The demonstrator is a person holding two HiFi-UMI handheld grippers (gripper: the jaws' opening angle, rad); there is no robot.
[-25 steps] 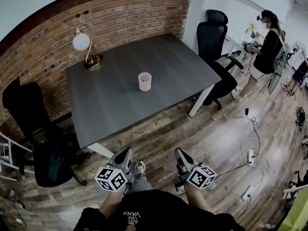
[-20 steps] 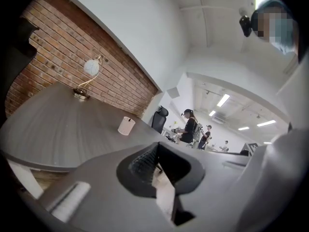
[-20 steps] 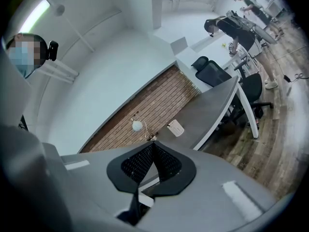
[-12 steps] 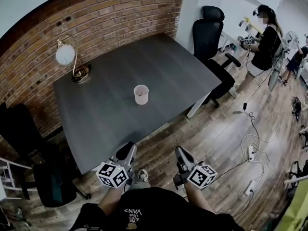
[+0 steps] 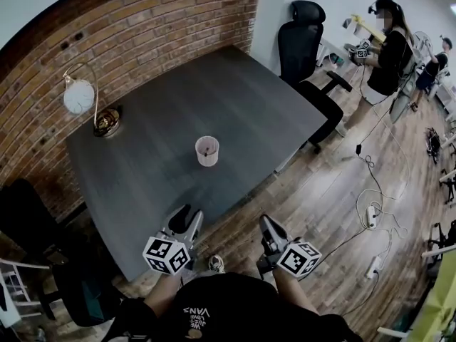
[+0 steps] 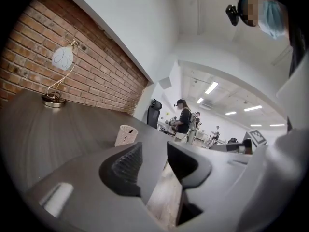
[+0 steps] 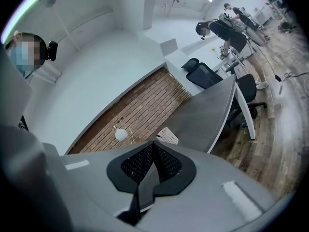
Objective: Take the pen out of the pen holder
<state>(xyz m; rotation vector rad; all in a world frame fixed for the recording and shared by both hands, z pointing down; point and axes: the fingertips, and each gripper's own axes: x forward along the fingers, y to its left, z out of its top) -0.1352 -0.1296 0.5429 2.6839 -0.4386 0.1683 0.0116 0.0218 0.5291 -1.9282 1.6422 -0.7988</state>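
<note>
A pale mesh pen holder (image 5: pixel 207 151) stands near the middle of the dark grey table (image 5: pixel 142 169); something dark shows inside it, too small to make out. It is also ahead in the left gripper view (image 6: pixel 126 135) and the right gripper view (image 7: pixel 167 136). My left gripper (image 5: pixel 187 219) hovers at the table's near edge, well short of the holder; its jaws (image 6: pixel 154 151) are opening with nothing between them. My right gripper (image 5: pixel 268 229) is over the wooden floor beside the table, and its pads (image 7: pixel 153 146) are shut with nothing in them.
A globe desk lamp (image 5: pixel 80 98) stands at the table's far left by the brick wall. Black office chairs sit at the far corner (image 5: pixel 303 30) and at the left (image 5: pixel 28 226). A person (image 5: pixel 388 52) stands at the back right. Cables and a power strip (image 5: pixel 370 223) lie on the floor.
Both grippers have come closer to the table, the left one now reaching its edge. The left jaws have gone from shut to open. The right jaws stay shut.
</note>
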